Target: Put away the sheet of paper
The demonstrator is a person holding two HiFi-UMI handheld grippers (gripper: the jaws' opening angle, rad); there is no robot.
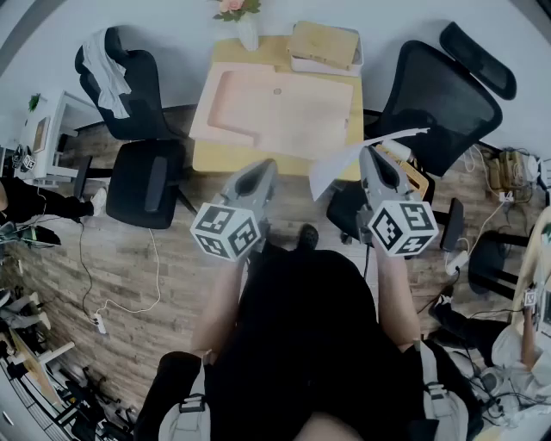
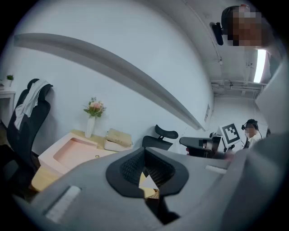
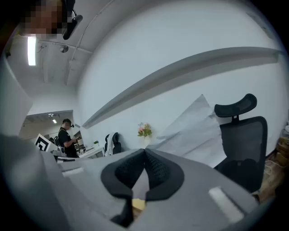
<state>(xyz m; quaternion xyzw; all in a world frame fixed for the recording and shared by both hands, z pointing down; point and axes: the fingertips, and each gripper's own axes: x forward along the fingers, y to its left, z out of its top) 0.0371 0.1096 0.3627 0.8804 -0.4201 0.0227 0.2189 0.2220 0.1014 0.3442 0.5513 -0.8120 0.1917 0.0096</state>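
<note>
The white sheet of paper [image 1: 349, 157] hangs in the air over the near right edge of the wooden table [image 1: 225, 158]. My right gripper [image 1: 368, 152] is shut on it. In the right gripper view the sheet [image 3: 198, 128] rises up and to the right from the closed jaws of the right gripper [image 3: 144, 152]. My left gripper [image 1: 264, 165] floats beside it over the table's front edge, shut with nothing held. In the left gripper view the left gripper [image 2: 144, 152] has its pads together, and a corner of the paper [image 2: 149, 181] shows below them.
A pink tray [image 1: 275, 110] covers most of the table, seen also as the pink tray [image 2: 67, 153]. Behind it sit a wooden box [image 1: 325, 43] and a vase of flowers [image 1: 244, 24]. Black office chairs stand at the left [image 1: 142, 172] and right [image 1: 443, 99]. Cables lie on the floor.
</note>
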